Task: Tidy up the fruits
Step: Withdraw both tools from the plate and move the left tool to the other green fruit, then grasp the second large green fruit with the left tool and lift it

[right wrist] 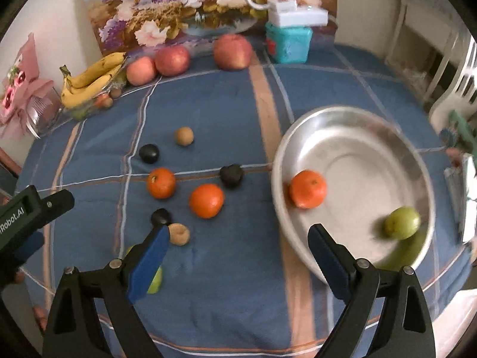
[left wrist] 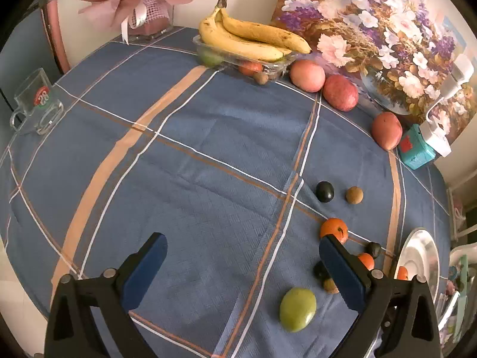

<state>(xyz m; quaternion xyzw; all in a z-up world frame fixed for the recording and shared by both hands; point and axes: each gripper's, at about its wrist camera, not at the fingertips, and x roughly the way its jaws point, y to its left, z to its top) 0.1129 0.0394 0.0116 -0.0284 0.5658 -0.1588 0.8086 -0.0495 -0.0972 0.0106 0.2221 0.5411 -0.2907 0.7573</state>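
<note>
Both grippers, left gripper (left wrist: 243, 265) and right gripper (right wrist: 237, 249), hang released and empty. Metal bowl (right wrist: 354, 137), right of frame, holds one orange (right wrist: 307, 188) and a green fruit (right wrist: 402, 222). Next, probably take the nearest loose orange (right wrist: 206, 200), centre frame: straddle it squarely before you close.

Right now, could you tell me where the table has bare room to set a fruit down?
The blue cloth between the glass mug and the bananas lies bare. It is crowded beside the metal bowl, where oranges and dark fruits cluster.
</note>
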